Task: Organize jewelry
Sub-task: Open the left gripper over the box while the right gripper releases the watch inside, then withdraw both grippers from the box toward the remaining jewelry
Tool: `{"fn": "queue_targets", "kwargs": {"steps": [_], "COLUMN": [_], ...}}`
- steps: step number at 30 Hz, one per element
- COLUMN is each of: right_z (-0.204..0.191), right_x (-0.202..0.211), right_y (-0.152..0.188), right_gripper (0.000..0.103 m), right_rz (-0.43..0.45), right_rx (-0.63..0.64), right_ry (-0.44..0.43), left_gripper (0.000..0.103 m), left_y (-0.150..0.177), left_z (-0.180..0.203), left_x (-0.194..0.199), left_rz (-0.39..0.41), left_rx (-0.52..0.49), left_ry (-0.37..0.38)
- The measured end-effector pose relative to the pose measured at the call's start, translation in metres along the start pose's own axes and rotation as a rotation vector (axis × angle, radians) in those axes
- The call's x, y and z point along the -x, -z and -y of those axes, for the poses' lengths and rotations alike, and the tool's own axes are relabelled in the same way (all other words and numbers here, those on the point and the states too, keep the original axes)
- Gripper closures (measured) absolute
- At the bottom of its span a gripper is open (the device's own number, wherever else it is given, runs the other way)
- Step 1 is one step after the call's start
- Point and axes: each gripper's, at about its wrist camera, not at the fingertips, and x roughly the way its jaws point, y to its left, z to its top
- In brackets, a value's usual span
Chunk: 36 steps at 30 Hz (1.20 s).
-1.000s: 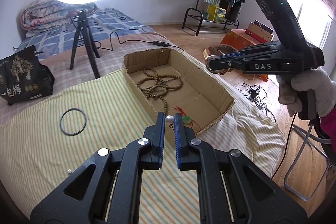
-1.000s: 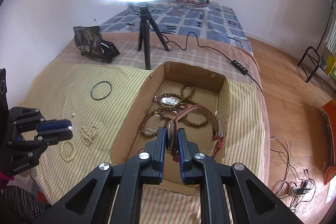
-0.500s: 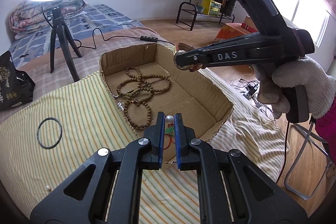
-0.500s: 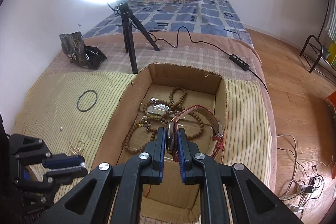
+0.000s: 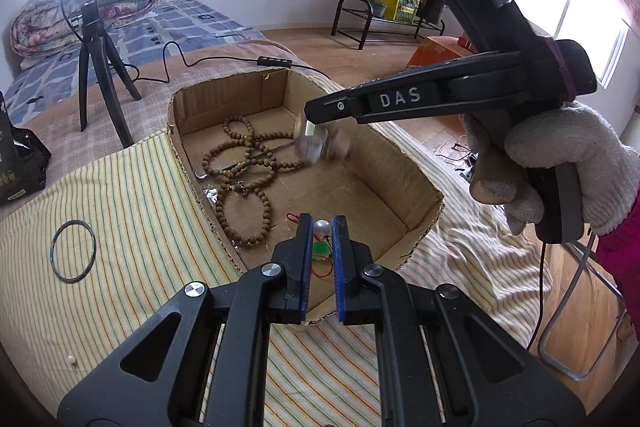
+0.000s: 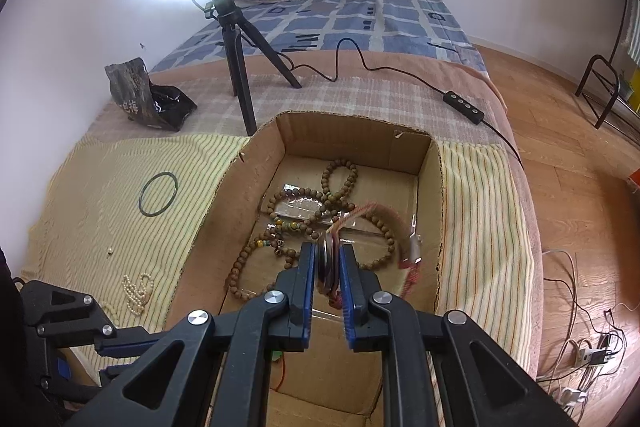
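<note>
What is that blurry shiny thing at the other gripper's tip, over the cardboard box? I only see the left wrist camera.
Observer: A wristwatch with a red strap. Its face is between the pads of the right gripper, whose jaws are opening.
Operator: Are there pearls I can't see?
Observer: Yes, pearl strands lie on the striped cloth, left of the cardboard box.
</note>
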Motion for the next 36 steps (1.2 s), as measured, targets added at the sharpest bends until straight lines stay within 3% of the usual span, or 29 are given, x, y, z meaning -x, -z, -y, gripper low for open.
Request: {"fn": "queue_targets", "kwargs": {"steps": [2,3,4,6,7,9,12,21,36], "right_z": [0.001,0.001,0.001,0.002,0.002,0.003,0.006,0.003,-0.022], "right_x": [0.002,0.003,0.005,0.007,0.009,0.015,0.018,0.028,0.065], "right_y": [0.000,0.000,-0.001,-0.001,0.000,0.000,0.000,0.001,0.010], "right_gripper": [0.076,0.073,0.071,0.055,0.048,0.025,0.017,0.008,0.005], "right_rz": [0.009,0.014,0.017,0.026,0.033,0.056,0.062,0.071,0.113], "right_rx": [-0.010,-0.016,-0.021,-0.029,-0.033,-0.044,-0.073,-0.085,-0.101], "right_ry": [-0.006,-0.002,0.001,0.011,0.022,0.047,0.054,0.093,0.089], "left_gripper": [0.095,0.080,0.059,0.044,0.041,0.038,0.038,0.038,0.038], "left_y": [0.000,-0.001,0.000,0.001,0.001,0.001,0.001,0.004,0.019], "left_z": [0.000,0.000,-0.001,0.000,0.002,0.003,0.004,0.003,-0.017], "left_x": [0.000,-0.001,0.000,0.004,0.005,0.005,0.006,0.016,0.070], "left_rz": [-0.004,-0.009,-0.008,0.020,0.026,0.019,0.014,0.020,0.054], "left_rx": [0.000,0.003,0.004,-0.004,-0.012,-0.019,-0.019,-0.017,0.014], "left_ry": [0.002,0.000,0.001,-0.004,-0.012,-0.012,-0.015,-0.026,-0.054]}}
